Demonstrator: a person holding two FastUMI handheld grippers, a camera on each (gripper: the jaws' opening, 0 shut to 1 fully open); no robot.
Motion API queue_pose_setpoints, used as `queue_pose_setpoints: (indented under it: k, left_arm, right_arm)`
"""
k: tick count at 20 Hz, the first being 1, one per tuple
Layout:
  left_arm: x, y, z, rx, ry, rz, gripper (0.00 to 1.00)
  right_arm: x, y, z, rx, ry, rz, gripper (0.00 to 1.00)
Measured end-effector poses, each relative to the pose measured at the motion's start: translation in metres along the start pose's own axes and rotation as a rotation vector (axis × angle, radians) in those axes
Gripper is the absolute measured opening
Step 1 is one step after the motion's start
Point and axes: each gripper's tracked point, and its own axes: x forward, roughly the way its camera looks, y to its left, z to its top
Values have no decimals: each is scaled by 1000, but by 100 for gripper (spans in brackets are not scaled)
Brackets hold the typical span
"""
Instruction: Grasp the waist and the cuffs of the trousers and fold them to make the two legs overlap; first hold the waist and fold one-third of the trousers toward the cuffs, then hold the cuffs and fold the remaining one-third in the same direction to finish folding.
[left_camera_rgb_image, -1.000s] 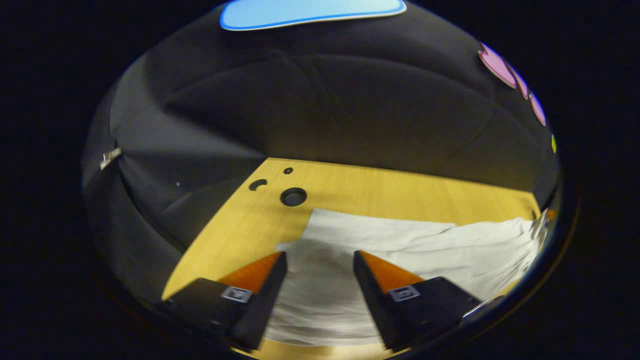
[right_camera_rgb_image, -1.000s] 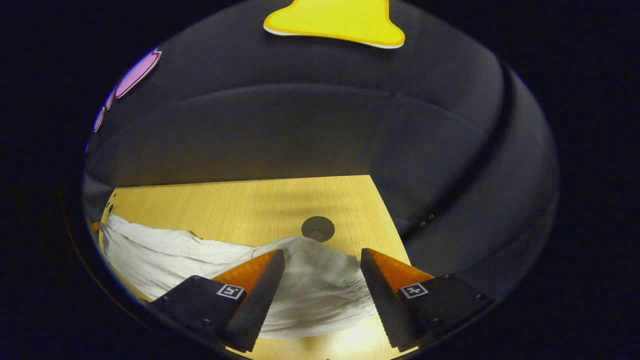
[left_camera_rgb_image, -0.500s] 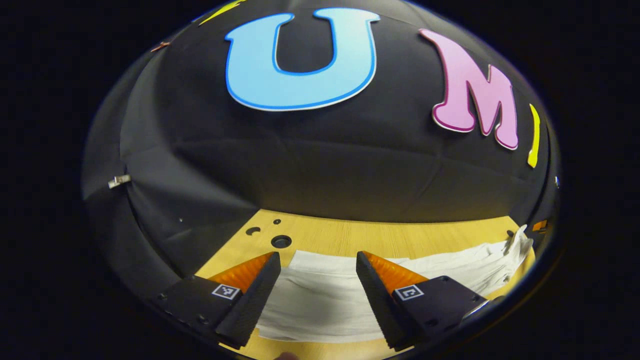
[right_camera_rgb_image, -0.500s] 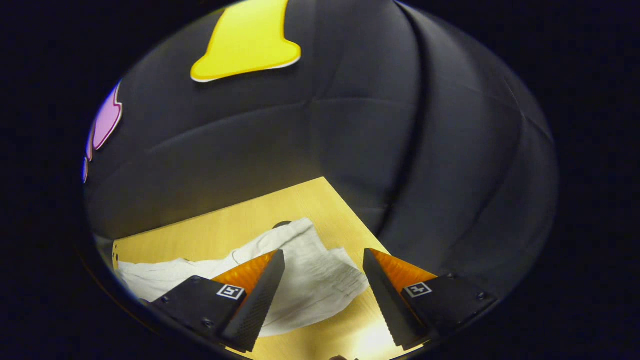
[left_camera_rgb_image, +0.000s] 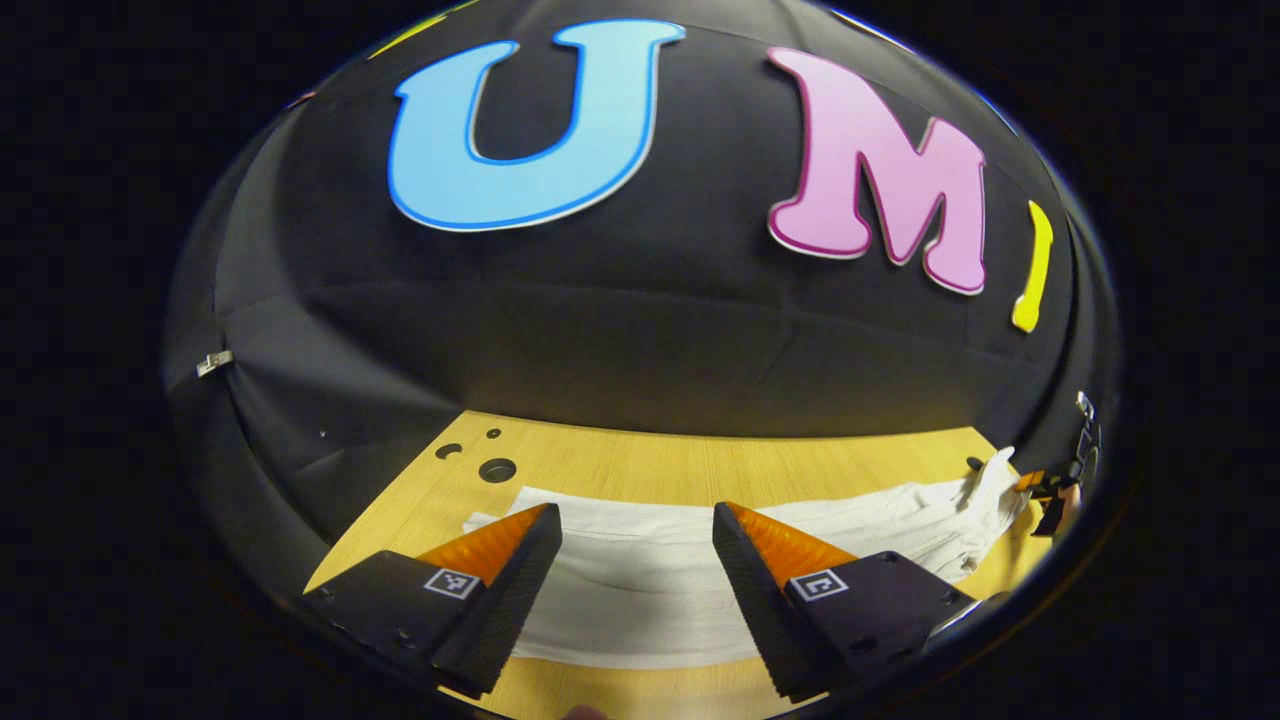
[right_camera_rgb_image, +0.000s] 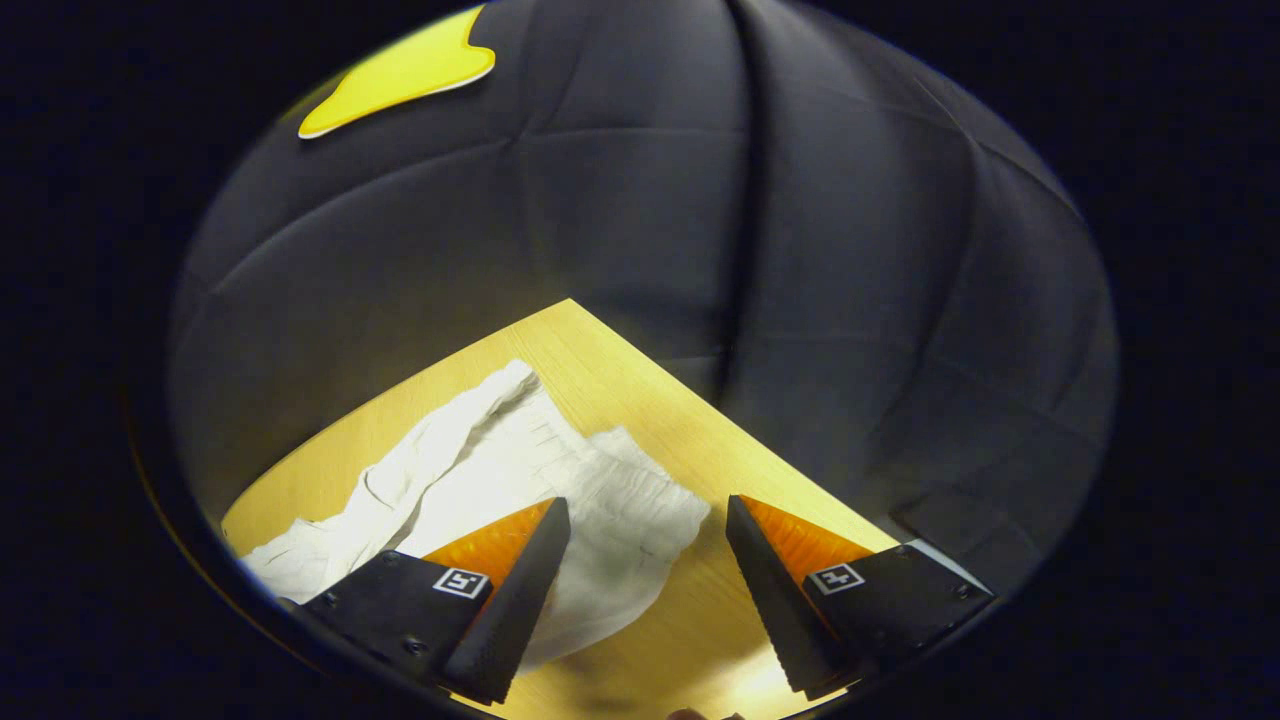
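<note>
White trousers (left_camera_rgb_image: 640, 590) lie stretched across the wooden table (left_camera_rgb_image: 700, 470), legs overlapped into one long strip. In the left gripper view my left gripper (left_camera_rgb_image: 637, 520) hangs open over the cuff end, with cloth showing between its fingers but not pinched. The far end of the strip (left_camera_rgb_image: 985, 490) bunches up at the right edge, where the other gripper (left_camera_rgb_image: 1050, 495) shows small. In the right gripper view my right gripper (right_camera_rgb_image: 648, 515) is open just above the gathered waist (right_camera_rgb_image: 610, 500), which lies crumpled near the table's corner. Nothing is held by either gripper.
Round holes (left_camera_rgb_image: 497, 469) are cut in the tabletop near the cuff end. The table's far corner (right_camera_rgb_image: 575, 305) sits close behind the waist, with the black booth wall beyond it. Bare wood (right_camera_rgb_image: 690, 640) lies in front of the waist.
Both grippers have pulled up and back from the trousers. The right gripper's view has swung, so the waist now lies left of its fingers. The left view has tilted up toward the wall.
</note>
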Motion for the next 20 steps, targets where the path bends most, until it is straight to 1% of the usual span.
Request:
queue_pose_setpoints:
  k: [2, 3, 4, 5, 7, 8, 9, 10, 11, 12, 13, 14, 15, 16, 17, 18, 19, 20]
  left_arm:
    - [0, -25, -2, 10, 15, -46, 96]
    - [-2, -36, -4, 6, 27, -77, 97]
    - [-2, -45, -7, -1, 37, -103, 96]
    - [-3, -50, -9, -7, 43, -120, 96]
    - [1, -52, -15, -6, 59, -114, 96]
    - [1, -51, -19, -7, 71, -101, 96]
    - [0, -54, -22, -16, 83, -95, 97]
    - [-3, -58, -25, -29, 91, -96, 96]
    - [-6, -62, -28, -42, 100, -96, 96]
    - [-9, -62, -31, -51, 111, -88, 97]
    - [-13, -61, -32, -74, 116, -74, 97]
    - [-17, -63, -32, -132, 116, -74, 96]
    - [-21, -69, -32, -206, 118, -90, 96]
    - [-26, -69, -28, -264, 120, -95, 96]
    - [-29, -61, -28, -295, 119, -81, 96]
    - [-29, -48, -33, -314, 121, -51, 96]
    - [-31, -37, -36, -333, 126, -21, 96]
    - [-35, -32, -35, -356, 124, -3, 96]
  right_arm:
    - [-1, 0, -3, -24, 2, 2, 99]
    - [-4, 0, 3, -43, -24, 1, 99]
    - [-2, 0, 1, -52, -19, 0, 98]
    - [-4, -2, 6, -68, -39, -6, 97]
    - [-9, -2, 10, -96, -47, -12, 93]
    - [-9, 1, 8, -93, -38, 7, 91]
    - [-11, 0, 11, -91, -45, 2, 80]
    - [-12, 1, 10, -94, -42, 8, 70]
    - [-10, 5, 8, -85, -34, 37, 70]
    - [-9, 6, 8, -91, -41, 43, 49]
    - [-8, 6, 4, -82, -26, 62, 48]
    - [-9, 6, 6, -78, -33, 75, 33]
    - [-10, 6, 1, -64, -12, 81, 34]
    - [-8, 10, 2, -49, -4, 98, 21]
    - [-8, 9, 1, -43, 10, 116, 22]
    - [-10, 8, 2, -47, 21, 128, 21]
    - [-14, 6, 7, -60, 23, 122, 16]
    - [-18, 9, 14, -71, 4, 120, 16]
